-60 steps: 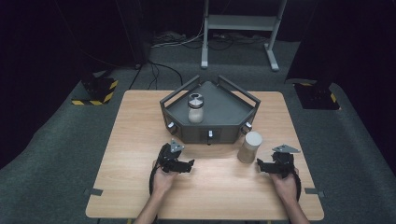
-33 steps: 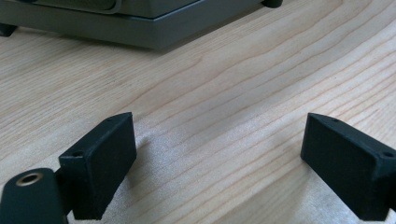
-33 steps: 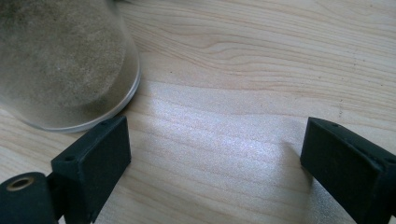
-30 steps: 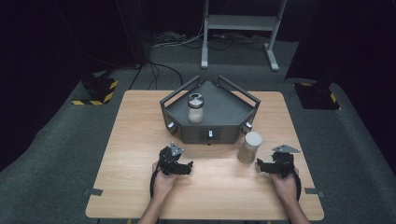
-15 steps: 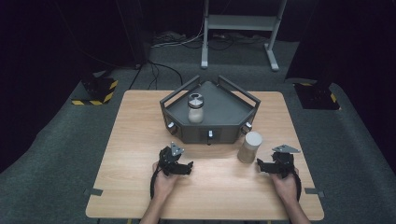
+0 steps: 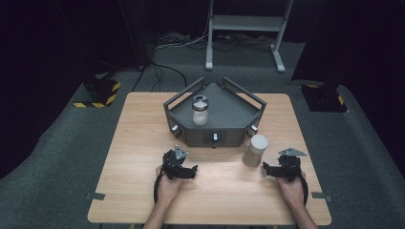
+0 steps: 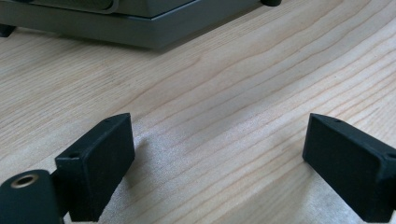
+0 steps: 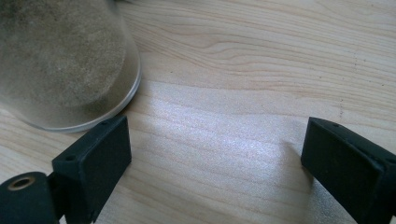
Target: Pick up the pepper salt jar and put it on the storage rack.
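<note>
High view: both grippers rest on the table (image 6: 143,143), nothing picked up yet. Left gripper (image 6: 190,172) jaws spread, empty. Right gripper (image 6: 265,170) jaws spread, empty, just beside the sand-filled jar (image 6: 255,150). Second jar (image 6: 200,110) sits in the grey tray (image 6: 239,114). Grasp looks not yet begun.

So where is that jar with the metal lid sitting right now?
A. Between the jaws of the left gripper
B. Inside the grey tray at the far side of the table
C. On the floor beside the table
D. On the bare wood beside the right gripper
B: in the high view the lidded jar stands upright inside the grey tray, well apart from both grippers.
</note>
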Motion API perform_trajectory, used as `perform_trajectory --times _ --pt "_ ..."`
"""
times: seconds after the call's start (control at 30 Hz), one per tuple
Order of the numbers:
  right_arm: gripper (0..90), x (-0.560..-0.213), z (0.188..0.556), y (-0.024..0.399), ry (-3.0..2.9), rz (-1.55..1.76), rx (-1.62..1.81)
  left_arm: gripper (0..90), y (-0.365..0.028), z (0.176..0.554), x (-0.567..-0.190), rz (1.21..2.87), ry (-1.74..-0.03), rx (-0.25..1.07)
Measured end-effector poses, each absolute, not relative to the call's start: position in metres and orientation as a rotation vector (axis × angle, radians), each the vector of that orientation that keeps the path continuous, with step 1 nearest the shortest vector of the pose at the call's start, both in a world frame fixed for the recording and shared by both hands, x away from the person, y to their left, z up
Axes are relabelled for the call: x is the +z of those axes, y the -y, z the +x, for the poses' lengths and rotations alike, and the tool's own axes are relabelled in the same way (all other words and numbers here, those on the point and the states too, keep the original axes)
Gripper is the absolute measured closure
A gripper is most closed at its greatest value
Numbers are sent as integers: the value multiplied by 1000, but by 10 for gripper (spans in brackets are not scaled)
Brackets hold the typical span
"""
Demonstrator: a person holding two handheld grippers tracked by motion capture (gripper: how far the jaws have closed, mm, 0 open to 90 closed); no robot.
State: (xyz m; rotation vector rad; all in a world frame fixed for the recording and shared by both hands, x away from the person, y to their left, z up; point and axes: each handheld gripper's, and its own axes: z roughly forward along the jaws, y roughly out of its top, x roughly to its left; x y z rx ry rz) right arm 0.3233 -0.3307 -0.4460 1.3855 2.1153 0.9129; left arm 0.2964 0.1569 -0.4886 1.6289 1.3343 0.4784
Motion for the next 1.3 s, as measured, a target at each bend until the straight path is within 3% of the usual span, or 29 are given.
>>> perform_trajectory --times 1.3 --pt "29 -445 322 337 -2162 1355 941 90 -157 296 -489 1628 -1335 478"
